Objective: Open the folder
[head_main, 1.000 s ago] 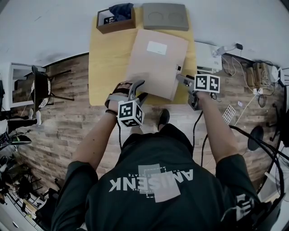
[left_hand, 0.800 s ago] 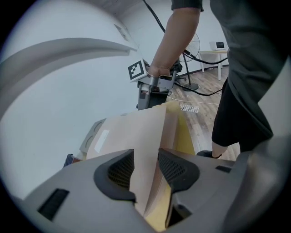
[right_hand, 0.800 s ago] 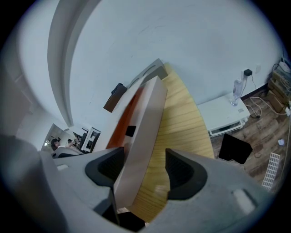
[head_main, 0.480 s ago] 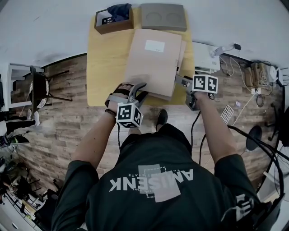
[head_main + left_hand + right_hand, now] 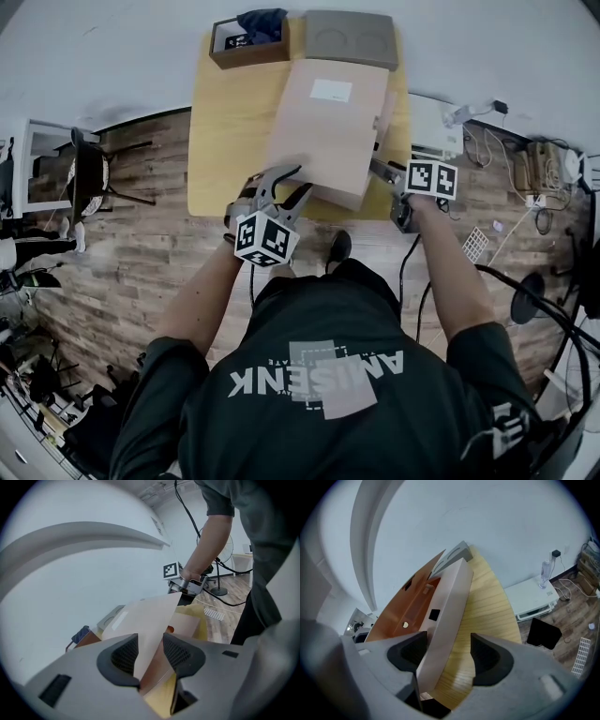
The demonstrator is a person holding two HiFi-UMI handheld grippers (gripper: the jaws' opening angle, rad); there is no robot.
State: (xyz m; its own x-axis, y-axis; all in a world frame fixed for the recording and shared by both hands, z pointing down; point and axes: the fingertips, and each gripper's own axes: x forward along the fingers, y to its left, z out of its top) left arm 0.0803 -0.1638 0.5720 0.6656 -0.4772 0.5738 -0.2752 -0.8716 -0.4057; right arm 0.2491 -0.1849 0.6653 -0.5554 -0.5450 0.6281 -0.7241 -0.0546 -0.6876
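Left gripper view: the left gripper point(image 5: 149, 654) is seen clamped on a near corner of the cover point(image 5: 152, 613), which is tilted up off the folder point(image 5: 328, 131), evidently so that it can be swung open. In the right gripper view, the right gripper point(image 5: 447, 657) is held with jaws apart astride the folder's side edge point(image 5: 449, 599), one pad against it, probably so that the body is kept down on the table point(image 5: 220, 141).

Left tool point(image 5: 151, 652) pinching raised folder cover point(image 5: 145, 616) — beige, tilted, yellow table point(image 5: 160, 699) below, right tool point(image 5: 178, 588) at far corner
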